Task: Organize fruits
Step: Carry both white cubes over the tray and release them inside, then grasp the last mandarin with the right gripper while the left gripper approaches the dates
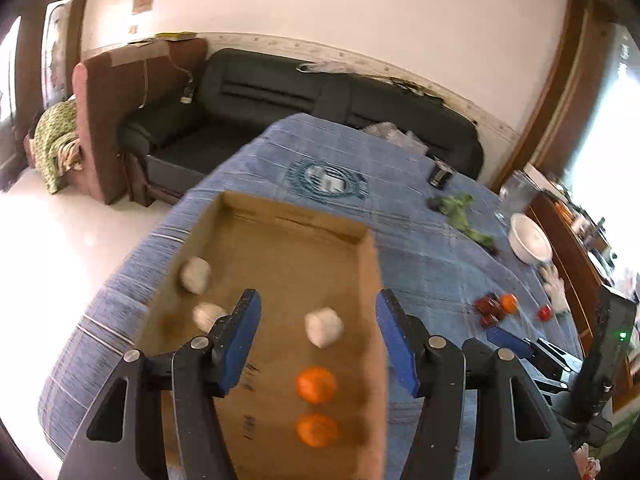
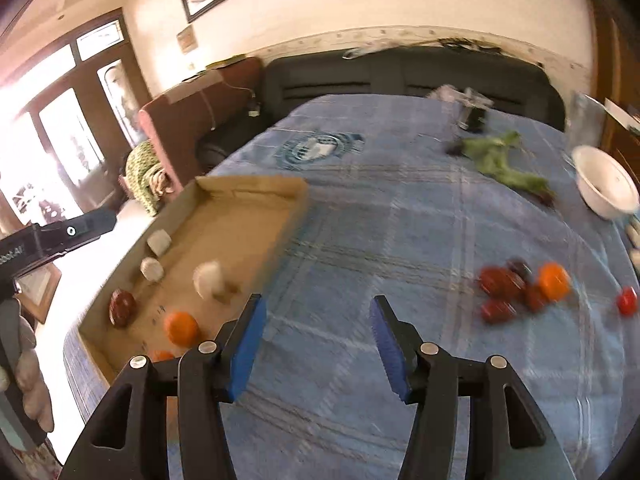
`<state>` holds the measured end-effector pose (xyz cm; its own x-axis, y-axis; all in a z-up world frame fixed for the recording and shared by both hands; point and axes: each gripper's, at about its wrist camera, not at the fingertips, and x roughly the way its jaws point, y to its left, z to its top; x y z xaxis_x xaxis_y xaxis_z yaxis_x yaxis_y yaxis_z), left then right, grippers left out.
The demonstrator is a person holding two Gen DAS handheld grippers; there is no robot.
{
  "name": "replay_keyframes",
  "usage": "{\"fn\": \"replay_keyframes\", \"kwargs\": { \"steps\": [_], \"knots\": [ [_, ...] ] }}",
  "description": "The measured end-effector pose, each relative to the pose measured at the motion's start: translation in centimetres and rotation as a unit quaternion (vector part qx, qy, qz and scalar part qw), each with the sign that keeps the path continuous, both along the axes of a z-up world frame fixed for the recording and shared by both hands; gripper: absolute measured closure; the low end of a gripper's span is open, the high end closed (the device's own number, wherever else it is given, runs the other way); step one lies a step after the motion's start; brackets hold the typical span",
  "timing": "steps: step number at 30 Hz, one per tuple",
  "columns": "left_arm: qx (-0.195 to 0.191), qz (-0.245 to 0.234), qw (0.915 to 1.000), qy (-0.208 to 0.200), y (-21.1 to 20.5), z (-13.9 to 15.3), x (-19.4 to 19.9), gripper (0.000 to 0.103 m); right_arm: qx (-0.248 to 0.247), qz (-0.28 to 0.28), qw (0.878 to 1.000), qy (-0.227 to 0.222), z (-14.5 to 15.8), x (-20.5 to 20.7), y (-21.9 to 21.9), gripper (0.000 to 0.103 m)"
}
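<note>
An open cardboard box lies on the blue cloth. It holds two oranges, three white wrapped fruits and, in the right wrist view, a dark red fruit. My left gripper hovers open over the box with nothing between its fingers. My right gripper is open and empty above bare cloth, just right of the box. Further right on the cloth lies a loose pile of red fruits with one orange, and a lone red fruit beyond them.
A white bowl, green leafy stalks and a small dark object sit at the cloth's far right. A black sofa stands behind the table. The table edge drops to a white floor on the left.
</note>
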<state>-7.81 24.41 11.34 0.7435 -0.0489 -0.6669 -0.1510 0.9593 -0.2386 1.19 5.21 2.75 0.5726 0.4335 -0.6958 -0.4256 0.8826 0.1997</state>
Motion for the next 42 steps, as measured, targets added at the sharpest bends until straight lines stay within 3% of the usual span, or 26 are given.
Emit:
{"fn": "replay_keyframes", "kwargs": {
  "steps": [11, 21, 26, 35, 37, 42],
  "knots": [
    [0.019, -0.059, 0.9978, 0.023, -7.7, -1.6, -0.1, 0.042, -0.016, -0.095, 0.995, 0.016, -2.3, -3.3, -11.9, 0.036],
    [0.028, -0.097, 0.9938, 0.047, -11.5, -3.6, 1.2, 0.039, 0.007, -0.214, 0.975, 0.053, -3.7, -4.0, -23.3, 0.033],
    [0.034, -0.114, 0.9912, 0.058, -13.0, -4.6, 1.7, 0.039, 0.008, -0.216, 0.975, 0.055, -3.8, -2.8, -23.6, 0.033],
    [0.021, -0.119, 0.9890, 0.085, -13.3, -6.6, 3.1, 0.039, 0.027, -0.234, 0.970, 0.056, -4.1, 3.6, -23.9, 0.035],
    [0.015, -0.122, 0.9883, 0.091, -13.4, -7.0, 3.4, 0.039, 0.029, -0.222, 0.973, 0.056, -3.9, 5.3, -23.0, 0.040],
    [0.017, -0.133, 0.9862, 0.098, -14.1, -7.6, 3.8, 0.039, 0.025, -0.196, 0.979, 0.055, -3.7, 9.2, -19.4, 0.042]
  ]
}}
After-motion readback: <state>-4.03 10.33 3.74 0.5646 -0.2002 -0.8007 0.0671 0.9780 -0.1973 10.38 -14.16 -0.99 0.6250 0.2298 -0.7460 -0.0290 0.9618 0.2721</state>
